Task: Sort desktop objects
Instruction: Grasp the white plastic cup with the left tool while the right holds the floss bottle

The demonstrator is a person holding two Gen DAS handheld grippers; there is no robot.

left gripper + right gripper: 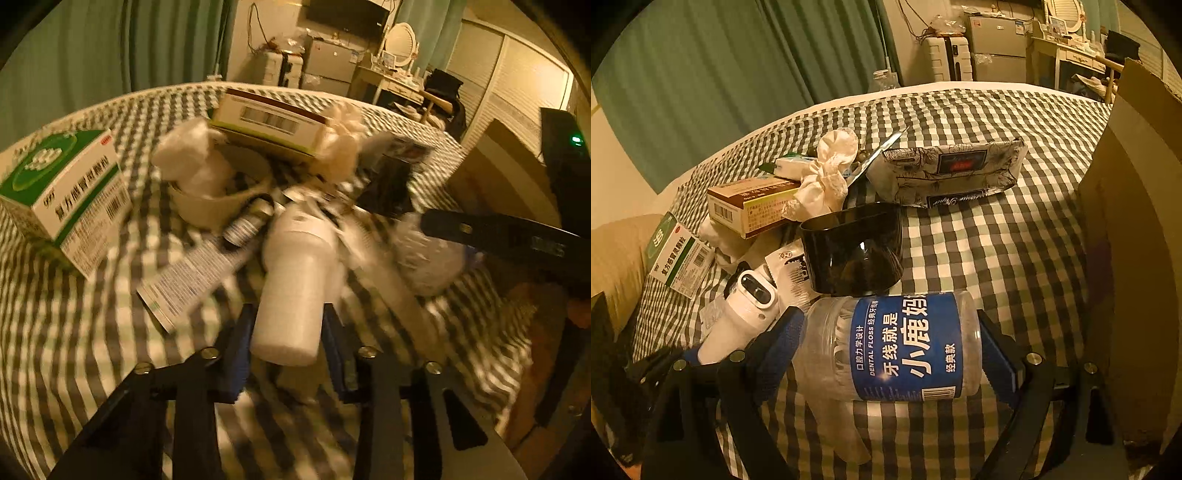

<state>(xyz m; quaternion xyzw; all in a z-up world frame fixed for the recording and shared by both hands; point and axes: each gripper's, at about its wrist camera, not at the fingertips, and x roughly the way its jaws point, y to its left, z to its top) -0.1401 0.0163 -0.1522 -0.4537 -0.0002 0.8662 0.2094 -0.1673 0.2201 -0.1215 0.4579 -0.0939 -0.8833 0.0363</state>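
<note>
My left gripper (288, 328) is shut on a white handheld device (295, 288) with a cylindrical handle, held over the checked cloth; the same device shows in the right wrist view (738, 314). My right gripper (892, 343) is shut on a clear dental floss jar (890, 347) with a blue label, lying sideways between the blue pads. The right gripper also shows in the left wrist view (517, 240) at the right. A pile of desktop objects lies just ahead of both grippers.
A green and white medicine box (62, 188) lies at left. A brown-edged box (750, 206), crumpled tissue (827, 177), a black cup (853, 247), a patterned tissue pack (949, 170), a tube (192, 277) and a white bowl (214, 206) crowd the middle. A cardboard box (1134, 229) stands at right.
</note>
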